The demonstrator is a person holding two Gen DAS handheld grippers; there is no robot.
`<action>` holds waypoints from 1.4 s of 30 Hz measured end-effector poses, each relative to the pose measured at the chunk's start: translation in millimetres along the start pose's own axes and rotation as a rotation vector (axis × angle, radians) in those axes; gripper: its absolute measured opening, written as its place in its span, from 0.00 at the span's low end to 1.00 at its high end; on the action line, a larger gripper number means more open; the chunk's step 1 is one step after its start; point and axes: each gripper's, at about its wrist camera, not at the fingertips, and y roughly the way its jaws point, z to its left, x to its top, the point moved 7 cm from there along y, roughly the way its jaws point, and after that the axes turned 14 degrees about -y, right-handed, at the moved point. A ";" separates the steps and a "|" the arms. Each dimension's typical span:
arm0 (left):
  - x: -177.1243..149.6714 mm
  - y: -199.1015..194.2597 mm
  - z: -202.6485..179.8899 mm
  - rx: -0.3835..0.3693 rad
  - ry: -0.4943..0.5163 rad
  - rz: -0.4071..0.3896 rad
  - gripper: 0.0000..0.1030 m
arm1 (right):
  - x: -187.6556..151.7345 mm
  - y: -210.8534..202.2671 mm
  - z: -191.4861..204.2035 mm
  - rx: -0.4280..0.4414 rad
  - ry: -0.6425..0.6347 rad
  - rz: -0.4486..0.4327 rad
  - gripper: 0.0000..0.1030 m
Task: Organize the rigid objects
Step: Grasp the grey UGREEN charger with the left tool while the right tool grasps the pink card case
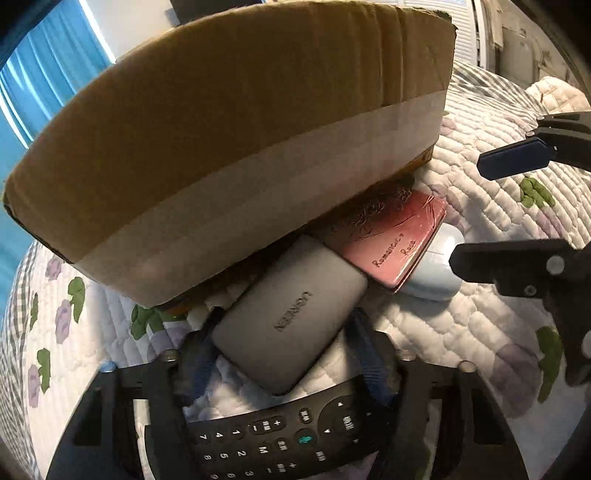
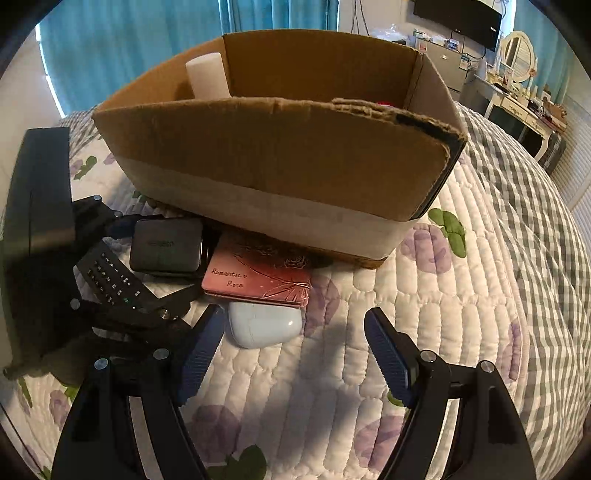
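Observation:
An open cardboard box (image 2: 280, 162) stands on the bed with a white cylinder (image 2: 207, 77) inside. In front of it lie a grey power bank (image 1: 291, 314), a pink case (image 1: 395, 240) lettered "Romantic Rose", a pale blue case (image 1: 436, 273) and a black remote (image 1: 280, 432). My left gripper (image 1: 286, 314) is open. The power bank's near end lies between its fingers with a strip of quilt showing on the right side, and the remote lies crosswise under them. My right gripper (image 2: 295, 317) stands open over the quilt, with the pale blue case (image 2: 262, 326) just ahead of its left finger (image 2: 203, 350).
The white quilt (image 2: 369, 295) has purple flowers and a grey checked border (image 2: 535, 221). Teal curtains (image 2: 129, 44) hang behind the box. A dresser with a round mirror (image 2: 517, 51) and a dark screen (image 2: 458, 18) stand at the far right.

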 end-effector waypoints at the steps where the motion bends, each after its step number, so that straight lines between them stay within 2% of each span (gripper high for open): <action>1: -0.9 -1.4 0.0 0.002 -0.008 0.001 0.59 | -0.1 0.4 -0.5 -0.001 0.000 0.001 0.76; 4: -8.8 -8.5 3.0 -0.008 -0.047 0.024 0.51 | 0.9 -0.1 -1.5 -0.005 0.004 -0.006 0.76; 6: -16.0 -17.8 8.0 -0.036 -0.118 0.045 0.47 | 2.5 -1.8 -0.8 -0.008 -0.005 -0.015 0.76; 10: -28.3 -27.3 18.0 -0.081 -0.298 0.096 0.45 | 7.3 -3.5 3.6 -0.008 -0.050 -0.034 0.75; 14: -33.4 -42.6 21.7 -0.050 -0.404 0.078 0.44 | 11.7 -0.9 8.8 0.020 -0.065 -0.051 0.75; 17: -28.6 -53.7 23.1 -0.067 -0.445 0.060 0.43 | 11.8 4.1 19.8 0.055 -0.108 -0.050 0.75; 20: -22.9 -56.4 26.5 -0.064 -0.452 0.043 0.43 | 15.3 13.1 33.8 0.044 -0.174 -0.039 0.74; 24: -27.7 -49.9 24.8 -0.060 -0.454 0.053 0.42 | 21.5 24.9 42.5 -0.038 -0.274 -0.028 0.70; 27: -27.0 -51.0 28.7 -0.053 -0.427 0.057 0.43 | 23.7 35.2 46.4 -0.128 -0.381 -0.010 0.62; 29: -25.6 -49.5 28.9 -0.052 -0.429 0.055 0.43 | 26.0 37.5 49.3 -0.143 -0.415 -0.017 0.58; 31: -27.2 -39.5 26.5 -0.071 -0.423 0.106 0.43 | 27.7 35.2 56.0 -0.171 -0.456 -0.035 0.46; 32: -31.0 -33.6 25.2 -0.069 -0.429 0.141 0.43 | 27.1 33.7 59.4 -0.189 -0.476 -0.040 0.43; 34: -36.2 -29.1 25.6 -0.075 -0.452 0.150 0.43 | 25.7 26.9 65.5 -0.234 -0.520 -0.067 0.33; 35: -37.9 -28.9 25.5 -0.078 -0.453 0.141 0.43 | 25.1 23.4 66.0 -0.244 -0.531 -0.080 0.31; 39: -40.4 -34.9 25.8 -0.090 -0.460 0.118 0.41 | 22.7 -0.7 58.9 -0.206 -0.514 -0.146 0.25; 40: -40.9 -36.3 26.1 -0.086 -0.463 0.116 0.41 | 22.3 -8.4 58.3 -0.170 -0.495 -0.162 0.18; 42: -42.1 -39.3 26.7 -0.074 -0.462 0.107 0.41 | 21.0 -22.4 57.4 -0.143 -0.459 -0.192 0.15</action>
